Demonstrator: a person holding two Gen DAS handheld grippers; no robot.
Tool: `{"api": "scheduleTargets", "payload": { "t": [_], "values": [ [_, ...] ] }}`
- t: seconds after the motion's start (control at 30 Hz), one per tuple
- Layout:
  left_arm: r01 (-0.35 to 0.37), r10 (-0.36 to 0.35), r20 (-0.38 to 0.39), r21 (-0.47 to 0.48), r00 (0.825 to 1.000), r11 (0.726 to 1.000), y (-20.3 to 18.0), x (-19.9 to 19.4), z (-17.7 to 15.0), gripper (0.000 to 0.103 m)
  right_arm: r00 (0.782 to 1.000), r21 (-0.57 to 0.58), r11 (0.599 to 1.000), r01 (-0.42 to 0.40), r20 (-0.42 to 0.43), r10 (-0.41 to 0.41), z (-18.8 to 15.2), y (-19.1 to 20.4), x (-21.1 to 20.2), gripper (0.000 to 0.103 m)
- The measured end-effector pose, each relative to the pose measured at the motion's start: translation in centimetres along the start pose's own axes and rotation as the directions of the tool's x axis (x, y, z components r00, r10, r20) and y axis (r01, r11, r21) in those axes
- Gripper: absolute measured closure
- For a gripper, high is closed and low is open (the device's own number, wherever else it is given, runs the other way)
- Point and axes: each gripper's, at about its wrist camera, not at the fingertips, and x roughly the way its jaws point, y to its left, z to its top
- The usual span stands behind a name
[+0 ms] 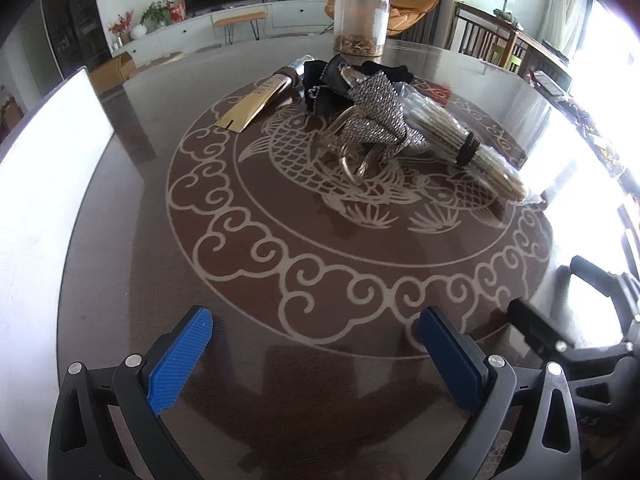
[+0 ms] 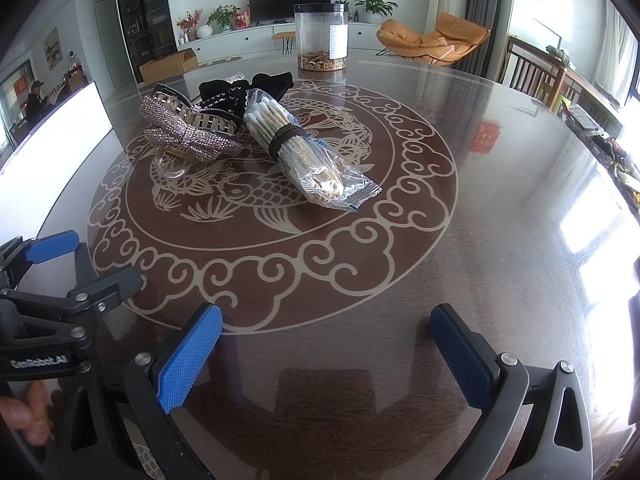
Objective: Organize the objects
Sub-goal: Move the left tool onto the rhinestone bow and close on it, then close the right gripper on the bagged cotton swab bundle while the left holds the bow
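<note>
A heap lies mid-table: a rhinestone hair claw [image 1: 376, 120] [image 2: 188, 128], a black fabric item [image 1: 320, 84] [image 2: 240, 90], a bag of cotton swabs [image 1: 460, 140] [image 2: 300, 148] bound with a dark band, and a gold tube [image 1: 260, 98]. A clear jar [image 1: 362, 20] [image 2: 321, 36] stands behind them. My left gripper [image 1: 316, 356] hovers open over the near table, well short of the heap. Open too, my right gripper [image 2: 324, 356] is beside it. Both hold nothing. In the right wrist view, the left gripper [image 2: 44, 264] shows at the left edge.
The round glass-topped table [image 2: 500, 220] carries a fish and cloud pattern. A white board [image 1: 44, 184] [image 2: 56, 128] stands at its left edge. Wooden chairs [image 2: 536, 76] sit at the far right. A hand [image 2: 24, 416] grips the left tool. A person [image 2: 34, 100] sits far left.
</note>
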Motion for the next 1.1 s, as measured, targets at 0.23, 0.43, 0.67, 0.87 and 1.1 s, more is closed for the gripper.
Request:
{"api": "scheduleTargets", "payload": {
  "t": [0.23,0.43,0.67,0.87,1.1],
  "values": [
    [0.053,-0.068,0.069,0.205,0.995,0.977,-2.9,0.1,7.9,0.000,1.000,0.000,1.000,0.000,0.000,0.000,0.0,0.0,0.1,0.000],
    [0.180,-0.212,0.105,0.255,0.972,0.950,-3.7,1.2,12.4,0.000,1.000,0.000,1.000,0.000,0.000,0.000,0.0,0.0,0.1,0.000],
    [0.230,-0.257,0.017,0.394,0.966,0.890,-4.7,0.3,9.1,0.046,1.000,0.002,1.000,0.001,0.000,-0.001,0.0,0.0,0.1,0.000],
    [0.160,-0.180,0.014,0.387,0.984,0.908,-3.7,-2.0,3.0,0.035,1.000,0.002,1.000,0.002,0.000,-0.002,0.0,0.0,0.0,0.000],
    [0.110,-0.155,0.079,0.408,0.985,0.906,-5.4,-1.2,2.7,0.026,1.000,0.002,1.000,0.002,0.000,-0.002,0.0,0.0,0.1,0.000]
  ]
}}
